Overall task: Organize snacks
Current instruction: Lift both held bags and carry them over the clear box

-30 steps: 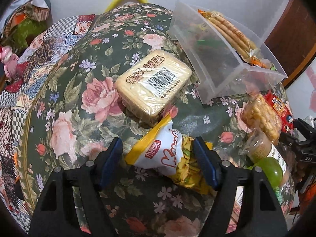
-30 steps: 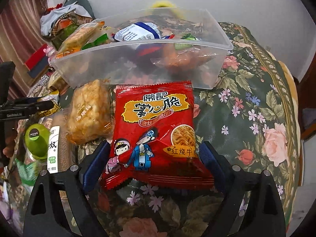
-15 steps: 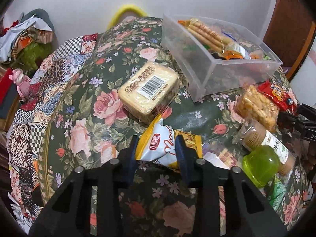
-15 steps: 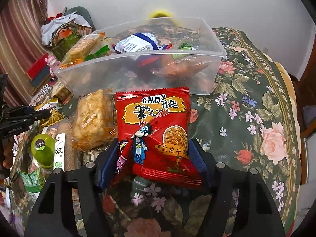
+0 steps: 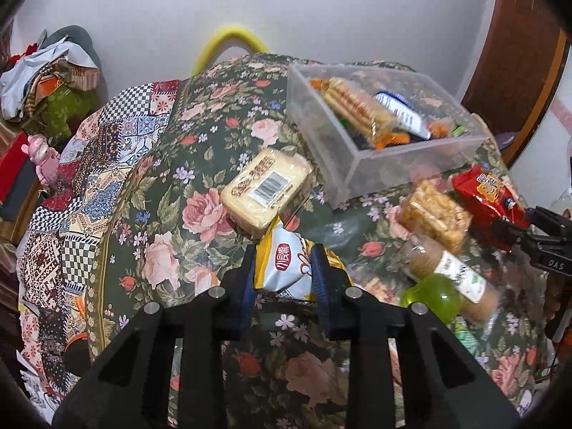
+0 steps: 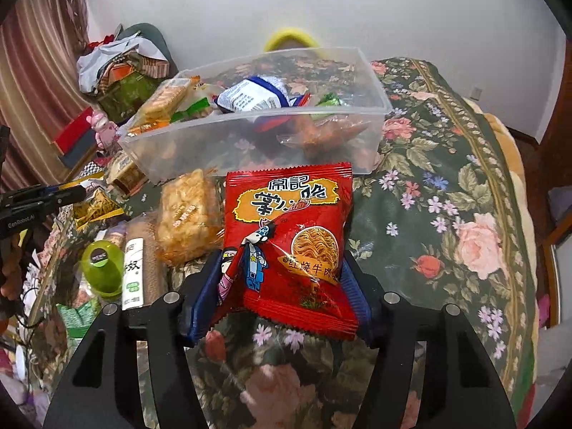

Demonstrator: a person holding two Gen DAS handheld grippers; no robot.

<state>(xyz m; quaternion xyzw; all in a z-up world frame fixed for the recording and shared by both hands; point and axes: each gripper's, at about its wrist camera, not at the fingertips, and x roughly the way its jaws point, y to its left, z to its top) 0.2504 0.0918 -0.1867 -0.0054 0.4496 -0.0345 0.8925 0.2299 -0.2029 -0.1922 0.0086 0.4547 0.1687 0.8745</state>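
My left gripper (image 5: 284, 271) is shut on a white and yellow snack bag (image 5: 286, 262) and holds it above the floral cloth. My right gripper (image 6: 279, 271) is shut on a red noodle snack packet (image 6: 289, 236), lifted off the cloth; the packet also shows at the right of the left wrist view (image 5: 488, 193). A clear plastic bin (image 6: 257, 136) with several snacks inside stands behind the packet; in the left wrist view the bin (image 5: 422, 164) is at the upper right. A wrapped pale cake block (image 5: 266, 189) lies just beyond the left gripper.
A golden rice-cracker pack (image 6: 187, 214), a spice jar with a green cap (image 6: 103, 264) and small packets lie left of the red packet. Piled clothes and bags (image 5: 50, 82) sit at the far left. A yellow hoop (image 5: 228, 46) stands behind the table.
Both grippers closed on their packets, the left on the white and yellow bag and the right on the red packet. Both rose and pulled back, so more of the table shows.
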